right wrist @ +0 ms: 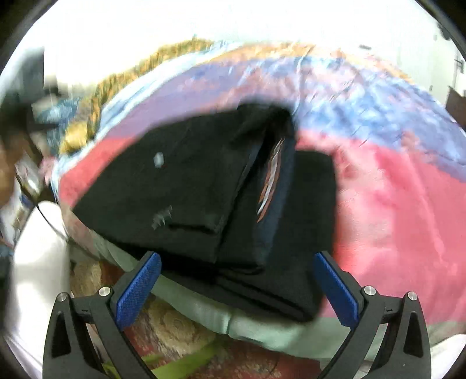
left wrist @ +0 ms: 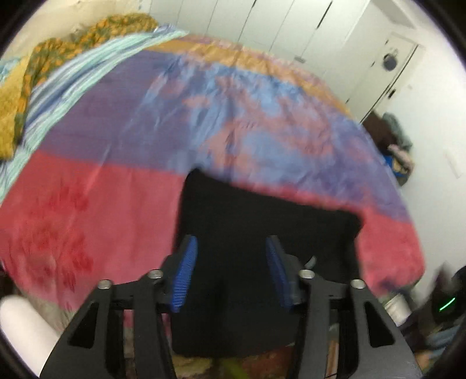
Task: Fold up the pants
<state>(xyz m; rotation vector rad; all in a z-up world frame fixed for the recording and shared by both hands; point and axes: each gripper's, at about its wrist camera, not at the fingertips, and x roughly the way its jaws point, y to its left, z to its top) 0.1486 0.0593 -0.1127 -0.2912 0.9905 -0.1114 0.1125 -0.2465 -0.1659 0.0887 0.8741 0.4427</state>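
The black pants (right wrist: pixel 198 186) lie folded into a thick stack at the near edge of the bed, with a striped lining showing in the fold. In the left wrist view they (left wrist: pixel 262 233) hang partly over the bed's edge. My left gripper (left wrist: pixel 231 256) is open and empty, its blue pads either side of the black cloth, just above it. My right gripper (right wrist: pixel 237 274) is wide open and empty, just in front of the stack's near edge. Both views are motion-blurred.
The bed has a red, purple and blue cover (left wrist: pixel 116 140) and a yellow-green patterned blanket (left wrist: pixel 43 64) at its far left. White wardrobe doors (left wrist: pixel 276 23) stand behind. A patterned rug (right wrist: pixel 174 326) lies on the floor below the bed edge. Clutter sits at the right wall (left wrist: pixel 399 151).
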